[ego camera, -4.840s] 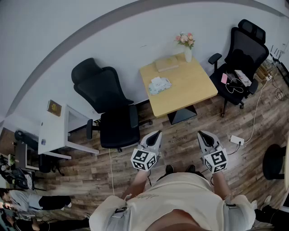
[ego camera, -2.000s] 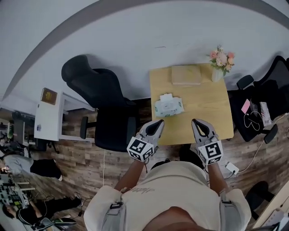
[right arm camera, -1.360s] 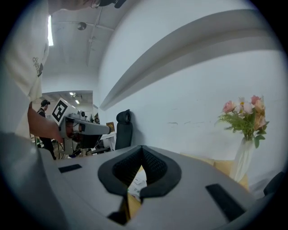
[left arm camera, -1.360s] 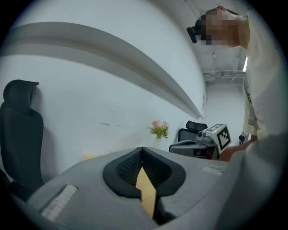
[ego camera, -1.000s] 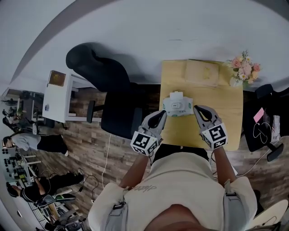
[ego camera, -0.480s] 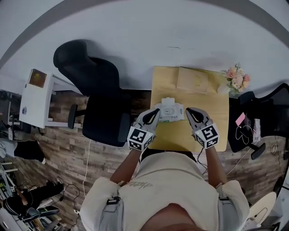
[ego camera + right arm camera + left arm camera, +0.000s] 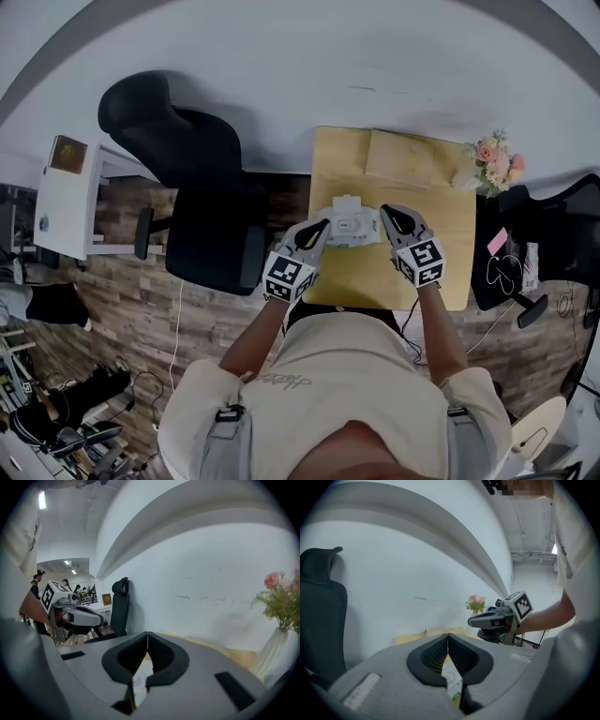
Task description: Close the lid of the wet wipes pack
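A white wet wipes pack (image 7: 349, 226) lies on the small wooden table (image 7: 441, 253), its lid flap standing up at the far side. My left gripper (image 7: 322, 226) hovers at the pack's left end and my right gripper (image 7: 386, 215) at its right end. Both are shut with nothing between the jaws. In the left gripper view the pack (image 7: 453, 686) shows below the shut left gripper (image 7: 447, 637), with the right gripper (image 7: 492, 618) beyond. In the right gripper view the right gripper (image 7: 147, 637) is shut above the pack (image 7: 136, 680).
A black office chair (image 7: 202, 225) stands close to the table's left edge. A flat beige box (image 7: 403, 159) and a vase of flowers (image 7: 492, 164) sit at the table's back. Another black chair (image 7: 539, 248) is at right, a white side table (image 7: 66, 202) at far left.
The person has walked up to the table. Both grippers have moved forward from over the floor to either end of the wipes pack, staying shut.
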`<control>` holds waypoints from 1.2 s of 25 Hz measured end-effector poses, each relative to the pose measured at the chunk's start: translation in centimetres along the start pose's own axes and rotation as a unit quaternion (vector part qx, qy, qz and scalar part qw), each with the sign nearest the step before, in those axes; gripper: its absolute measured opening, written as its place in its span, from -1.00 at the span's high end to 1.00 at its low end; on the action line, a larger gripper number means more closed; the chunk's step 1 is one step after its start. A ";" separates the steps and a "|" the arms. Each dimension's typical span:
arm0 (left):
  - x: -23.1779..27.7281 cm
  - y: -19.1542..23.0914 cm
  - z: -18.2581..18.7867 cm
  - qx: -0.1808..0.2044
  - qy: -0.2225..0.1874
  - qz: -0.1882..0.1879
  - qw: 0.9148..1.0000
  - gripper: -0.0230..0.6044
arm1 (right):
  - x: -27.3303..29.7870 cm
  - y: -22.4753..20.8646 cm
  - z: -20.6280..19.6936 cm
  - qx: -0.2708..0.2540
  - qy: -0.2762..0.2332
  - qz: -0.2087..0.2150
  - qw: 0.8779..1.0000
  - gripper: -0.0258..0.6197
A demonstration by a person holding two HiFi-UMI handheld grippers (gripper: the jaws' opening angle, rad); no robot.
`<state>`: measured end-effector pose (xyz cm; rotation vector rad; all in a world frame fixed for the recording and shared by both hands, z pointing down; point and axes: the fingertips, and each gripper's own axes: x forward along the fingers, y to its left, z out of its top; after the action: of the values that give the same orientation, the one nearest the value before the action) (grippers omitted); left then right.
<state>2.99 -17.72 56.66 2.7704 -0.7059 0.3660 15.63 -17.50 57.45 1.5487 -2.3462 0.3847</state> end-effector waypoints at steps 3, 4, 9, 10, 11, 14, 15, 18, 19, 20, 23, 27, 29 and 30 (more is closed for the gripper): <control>0.9 0.4 -1.1 -0.016 0.008 0.012 1.000 0.87 | 1.8 -0.8 -1.6 0.012 0.014 0.019 1.000 0.91; 1.2 0.5 -1.5 -0.022 0.011 0.015 1.000 0.87 | 2.5 -1.0 -2.3 0.014 0.020 0.024 0.999 0.91; 1.9 1.0 -2.6 -0.039 0.019 0.036 0.998 0.87 | 5.5 -2.1 -5.2 0.015 0.047 0.043 0.998 0.90; 1.9 1.2 -2.7 -0.039 0.021 0.039 0.998 0.87 | 6.1 -2.3 -5.7 0.019 0.052 0.048 0.997 0.90; 1.9 1.2 -2.8 -0.039 0.021 0.042 0.998 0.87 | 6.7 -2.4 -6.2 0.026 0.059 0.054 0.996 0.88; 1.6 1.1 -3.1 -0.042 0.022 0.049 0.998 0.87 | 8.3 -2.8 -8.3 0.056 0.083 0.070 0.992 0.75; 1.5 1.1 -3.3 -0.045 0.023 0.052 0.997 0.87 | 8.9 -2.9 -9.0 0.063 0.093 0.075 0.991 0.75; 1.2 1.2 -3.8 -0.049 0.027 0.056 0.997 0.87 | 10.8 -3.0 -11.0 0.084 0.125 0.094 0.984 0.74; 1.1 1.3 -4.0 -0.050 0.028 0.057 0.997 0.87 | 11.4 -2.9 -11.7 0.095 0.137 0.101 0.981 0.74; 1.0 1.4 -4.2 -0.052 0.030 0.058 0.996 0.87 | 12.1 -2.9 -12.4 0.109 0.149 0.108 0.977 0.72; 1.0 1.7 -4.9 -0.058 0.035 0.061 0.996 0.87 | 13.6 -3.2 -14.2 0.147 0.176 0.122 0.966 0.71; 1.0 2.0 -5.6 -0.063 0.042 0.062 0.995 0.87 | 14.7 -3.4 -15.4 0.165 0.198 0.132 0.957 0.71; 1.0 2.2 -5.8 -0.066 0.044 0.063 0.995 0.87 | 15.2 -3.4 -15.7 0.177 0.208 0.139 0.952 0.71; 1.1 2.2 -5.9 -0.067 0.044 0.063 0.995 0.87 | 15.4 -3.3 -15.9 0.182 0.213 0.143 0.949 0.71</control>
<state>1.75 -18.26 62.90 2.5742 -0.8517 0.4461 14.58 -25.64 78.31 1.1010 -2.2263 1.1537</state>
